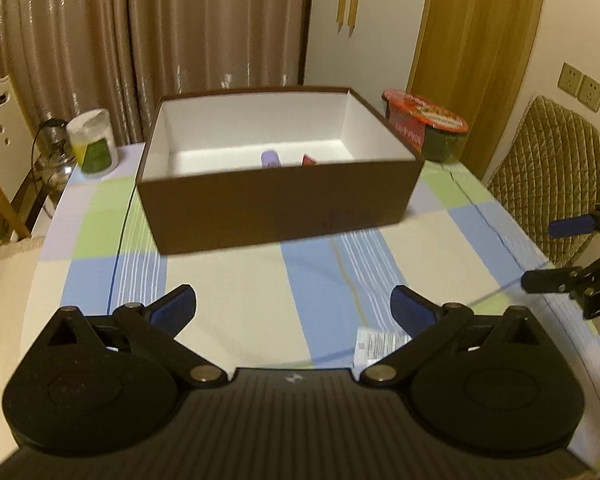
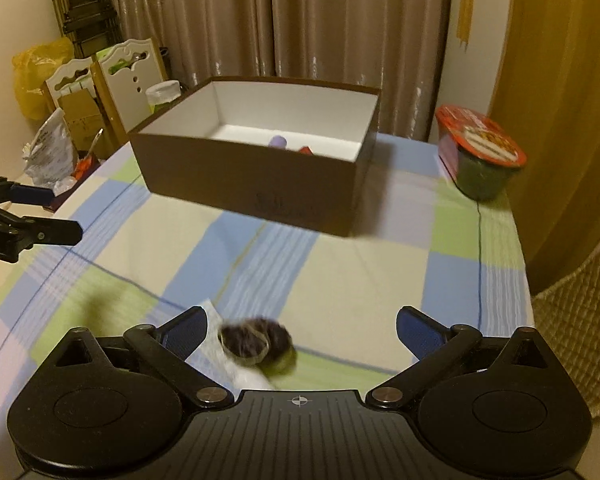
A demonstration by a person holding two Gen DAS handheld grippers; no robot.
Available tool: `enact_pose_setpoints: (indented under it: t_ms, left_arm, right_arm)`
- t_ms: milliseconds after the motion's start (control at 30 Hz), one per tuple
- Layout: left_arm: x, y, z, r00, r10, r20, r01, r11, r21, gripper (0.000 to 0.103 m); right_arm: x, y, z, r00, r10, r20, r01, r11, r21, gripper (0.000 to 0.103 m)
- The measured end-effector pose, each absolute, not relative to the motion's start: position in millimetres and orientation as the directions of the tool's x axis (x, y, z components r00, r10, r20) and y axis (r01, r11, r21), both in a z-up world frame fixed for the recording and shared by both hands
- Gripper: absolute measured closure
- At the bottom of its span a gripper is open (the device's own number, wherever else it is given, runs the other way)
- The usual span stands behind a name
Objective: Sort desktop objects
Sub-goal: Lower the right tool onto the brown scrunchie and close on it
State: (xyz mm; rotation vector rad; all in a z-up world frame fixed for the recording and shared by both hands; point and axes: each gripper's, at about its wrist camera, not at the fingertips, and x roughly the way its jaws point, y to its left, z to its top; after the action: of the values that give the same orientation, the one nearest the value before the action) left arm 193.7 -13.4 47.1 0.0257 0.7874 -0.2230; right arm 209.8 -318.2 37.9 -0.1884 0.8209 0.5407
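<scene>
A brown open box (image 1: 276, 204) with a white inside stands mid-table; a purple item (image 1: 270, 158) and a red item (image 1: 310, 160) lie in it. It also shows in the right wrist view (image 2: 260, 184). My left gripper (image 1: 294, 310) is open and empty above the checked tablecloth, with a white printed packet (image 1: 376, 344) by its right finger. My right gripper (image 2: 302, 330) is open over a blurred dark round object (image 2: 254, 342) lying on a white packet (image 2: 224, 354). Each gripper shows at the edge of the other's view, left (image 2: 40, 214), right (image 1: 556, 252).
A red-lidded instant noodle cup (image 1: 428, 124) stands behind the box at right, also seen from the right wrist (image 2: 480, 152). A white jar (image 1: 94, 142) stands at the back left. A quilted chair (image 1: 556, 176) sits at the table's right edge. Curtains hang behind.
</scene>
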Motion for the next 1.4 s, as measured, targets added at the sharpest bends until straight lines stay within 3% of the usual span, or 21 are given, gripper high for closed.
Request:
enact_pose_setpoints:
  t_ms: [400, 767, 1400]
  left_arm:
    - [133, -29, 27, 0.646, -0.126, -0.753, 0.147, 0.988, -0.038, 0.001]
    - [115, -42, 28, 0.611, -0.204, -0.765, 0.283, 0.959, -0.029, 0.001]
    - [116, -55, 5, 0.552, -0.254, -0.794, 0.363, 0.931, -0.046, 0.001]
  right_arm:
    - [162, -343, 22, 0.514, 0.408, -0.754, -0.54, 0.837, 0.085, 0.0]
    - [136, -333, 24, 0.529, 0.366, -0.766, -0.486, 0.87, 0.08, 0.0]
    - [140, -317, 8, 0.487, 0.33, -0.809, -0.486, 0.872, 0.064, 0.0]
